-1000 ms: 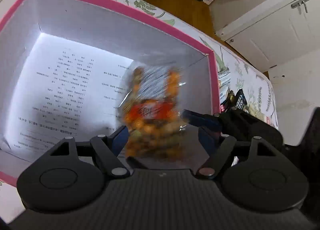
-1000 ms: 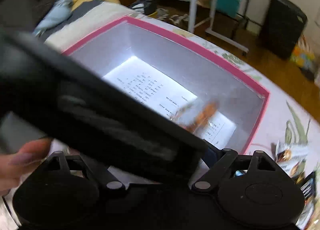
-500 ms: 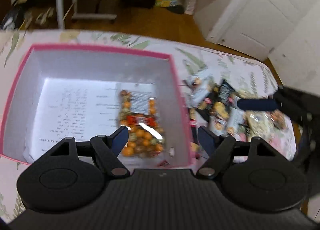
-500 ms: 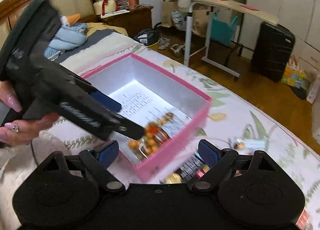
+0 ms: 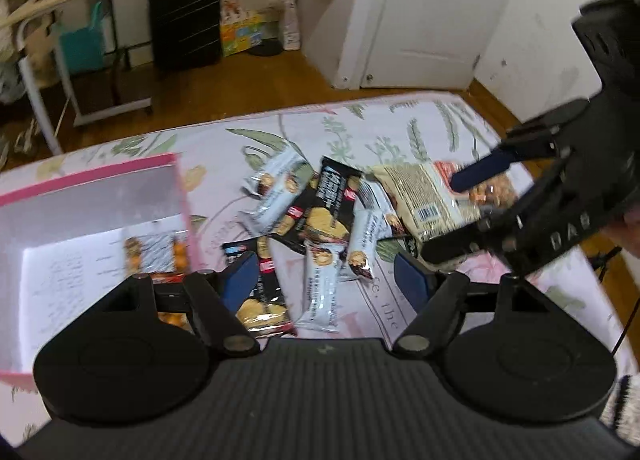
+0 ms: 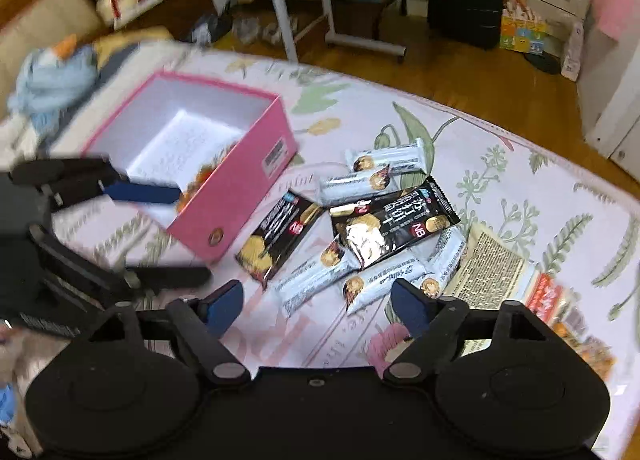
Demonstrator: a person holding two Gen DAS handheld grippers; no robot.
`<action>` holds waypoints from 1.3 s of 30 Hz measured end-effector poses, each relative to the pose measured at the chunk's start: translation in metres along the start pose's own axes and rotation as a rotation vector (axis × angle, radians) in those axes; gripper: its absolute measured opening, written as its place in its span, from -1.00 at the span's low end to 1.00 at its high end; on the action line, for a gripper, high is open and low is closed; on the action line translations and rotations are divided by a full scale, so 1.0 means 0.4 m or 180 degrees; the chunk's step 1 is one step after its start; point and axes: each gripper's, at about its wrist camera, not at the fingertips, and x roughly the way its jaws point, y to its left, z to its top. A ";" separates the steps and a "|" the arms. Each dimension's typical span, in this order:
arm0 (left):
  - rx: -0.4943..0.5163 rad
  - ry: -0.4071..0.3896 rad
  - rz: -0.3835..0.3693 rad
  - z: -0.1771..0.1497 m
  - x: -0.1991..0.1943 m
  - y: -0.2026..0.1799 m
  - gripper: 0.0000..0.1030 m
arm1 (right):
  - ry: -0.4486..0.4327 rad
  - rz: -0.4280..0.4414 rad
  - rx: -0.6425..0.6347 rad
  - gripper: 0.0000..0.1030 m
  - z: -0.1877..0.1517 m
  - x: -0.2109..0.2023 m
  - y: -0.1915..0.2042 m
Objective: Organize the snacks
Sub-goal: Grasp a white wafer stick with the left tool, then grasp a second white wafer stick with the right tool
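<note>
Left wrist view: the left tongs [image 5: 326, 278] stand released, nothing between the blue pads, above a floral bed cover [image 5: 420, 127]. Below them lies a heap of snack packets [image 5: 320, 219]: white bars, black wafer packs and a beige printed bag [image 5: 424, 195]. At the left edge sits the pink box [image 5: 92, 173], open, with one bag of orange snacks [image 5: 156, 254] on the printed sheet lining its floor. The right tongs [image 5: 452, 215] enter from the right, over the beige bag; contact cannot be told.

Right wrist view: the right tongs [image 6: 318, 306] are closing with nothing between the pads, hanging over the white bars [image 6: 376, 284] and black wafer packs [image 6: 392, 225] on the bed cover. The pink box stands left of the heap, just beside one black pack [image 6: 280, 236]. The left tongs reach in from the left, one blue pad [image 6: 144, 192] across the box's near corner.
</note>
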 end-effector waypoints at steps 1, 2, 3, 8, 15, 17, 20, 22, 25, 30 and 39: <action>0.0042 0.0026 0.0008 -0.004 0.024 -0.012 0.43 | -0.0079 0.0093 0.0101 0.52 -0.013 0.008 -0.021; 0.0065 0.0051 -0.0004 -0.009 0.049 -0.019 0.43 | -0.0149 0.0211 0.0217 0.49 -0.033 0.020 -0.044; 0.0081 0.0064 -0.0037 -0.014 0.073 -0.026 0.43 | -0.0225 0.0303 0.0361 0.45 -0.051 0.036 -0.067; 0.0185 0.0013 -0.0005 -0.056 0.181 -0.037 0.43 | -0.0536 0.0604 0.1058 0.38 -0.120 0.140 -0.149; 0.0053 0.0097 0.0220 -0.125 0.298 -0.018 0.42 | -0.0686 0.0587 0.1458 0.36 -0.168 0.255 -0.154; 0.0185 0.0135 0.0299 -0.142 0.319 -0.029 0.42 | -0.0730 0.0608 0.1673 0.36 -0.190 0.276 -0.172; 0.0269 0.0157 0.0283 -0.161 0.342 -0.042 0.42 | -0.0869 0.0534 0.1808 0.36 -0.213 0.297 -0.175; 0.0338 0.0175 0.0325 -0.168 0.359 -0.053 0.42 | -0.0987 0.0417 0.1825 0.36 -0.217 0.309 -0.170; 0.0433 0.0047 0.0557 -0.181 0.373 -0.070 0.41 | -0.1127 0.0241 0.1823 0.15 -0.223 0.319 -0.158; 0.0441 0.0018 0.0518 -0.180 0.382 -0.082 -0.17 | -0.1119 0.0093 0.1682 -0.41 -0.229 0.318 -0.148; 0.0198 0.0274 0.0267 -0.166 0.359 -0.062 -0.51 | -0.1192 -0.0026 0.1509 -0.45 -0.247 0.266 -0.119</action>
